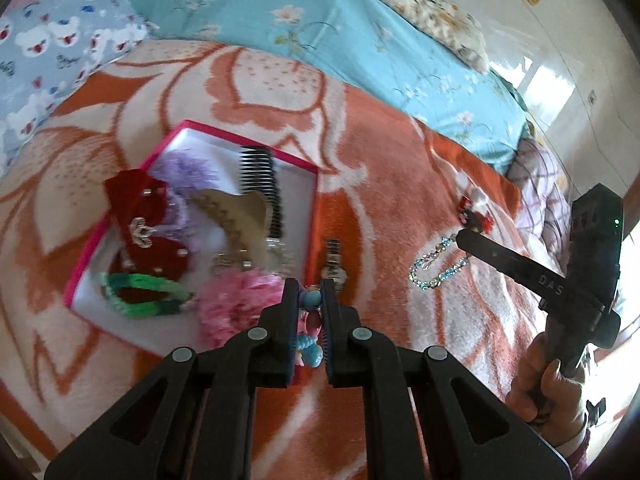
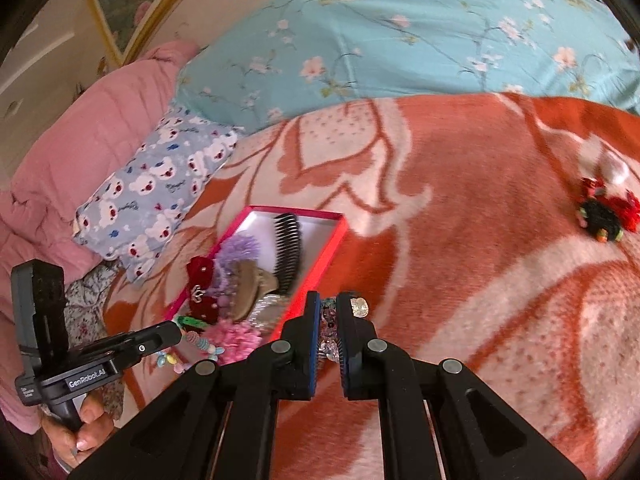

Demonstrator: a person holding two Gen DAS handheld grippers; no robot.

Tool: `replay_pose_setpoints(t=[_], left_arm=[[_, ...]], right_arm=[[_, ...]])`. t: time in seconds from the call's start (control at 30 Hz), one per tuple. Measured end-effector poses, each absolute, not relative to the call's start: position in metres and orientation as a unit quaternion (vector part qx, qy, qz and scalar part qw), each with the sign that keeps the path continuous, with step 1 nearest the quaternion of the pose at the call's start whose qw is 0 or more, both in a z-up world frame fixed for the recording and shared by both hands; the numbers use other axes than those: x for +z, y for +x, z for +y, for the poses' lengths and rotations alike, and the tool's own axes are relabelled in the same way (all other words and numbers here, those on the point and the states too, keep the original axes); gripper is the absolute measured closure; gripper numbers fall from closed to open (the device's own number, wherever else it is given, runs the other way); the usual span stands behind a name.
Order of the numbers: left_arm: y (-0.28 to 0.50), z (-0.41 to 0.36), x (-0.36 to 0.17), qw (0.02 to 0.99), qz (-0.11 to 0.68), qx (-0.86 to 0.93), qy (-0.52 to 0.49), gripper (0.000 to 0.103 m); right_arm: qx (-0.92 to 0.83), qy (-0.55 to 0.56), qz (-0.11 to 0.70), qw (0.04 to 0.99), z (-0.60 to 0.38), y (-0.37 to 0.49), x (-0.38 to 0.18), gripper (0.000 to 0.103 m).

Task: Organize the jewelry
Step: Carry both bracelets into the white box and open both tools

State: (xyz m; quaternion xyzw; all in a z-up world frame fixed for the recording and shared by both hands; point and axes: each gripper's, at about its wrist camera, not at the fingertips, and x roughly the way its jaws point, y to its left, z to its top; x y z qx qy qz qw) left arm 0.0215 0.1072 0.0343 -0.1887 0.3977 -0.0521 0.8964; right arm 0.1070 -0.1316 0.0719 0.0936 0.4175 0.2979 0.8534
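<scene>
The left gripper [image 1: 311, 300] is clamping a bead string [image 1: 310, 342] beside the box [image 1: 308, 168]; the right gripper [image 2: 329, 328] is clamping a sequin chain [image 2: 330, 346].

Beyond the left gripper [image 1: 311, 294], a pink-rimmed box [image 1: 280, 154] (white inside) holds a black comb [image 1: 262, 184], a dark red bow [image 1: 144, 224] and a pink pompom [image 1: 236, 304]; the blanket [image 1: 400, 184] is orange and cream.

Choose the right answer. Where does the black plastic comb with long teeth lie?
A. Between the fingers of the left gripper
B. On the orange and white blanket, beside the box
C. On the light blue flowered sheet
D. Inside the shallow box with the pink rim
D: the black plastic comb lies on the white floor of the pink-rimmed box, next to the purple fluffy hair tie.
</scene>
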Motion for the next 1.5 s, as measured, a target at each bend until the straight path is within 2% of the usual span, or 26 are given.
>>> replay_pose_setpoints(t=[0.83, 1.3, 1.5], left_arm=[[0.012, 0.197, 0.014, 0.890, 0.390, 0.018, -0.236, 0.095], [0.025, 0.215, -0.033, 0.869, 0.429, 0.056, -0.241, 0.094], [0.025, 0.213, -0.038, 0.868, 0.434, 0.061, -0.234, 0.094]], right_arm=[[0.423, 0.070, 0.430, 0.795, 0.020, 0.087, 0.069, 0.096], [0.383, 0.069, 0.488, 0.781, 0.013, 0.101, 0.005, 0.096], [0.376, 0.070, 0.494, 0.781, 0.009, 0.100, -0.006, 0.096]])
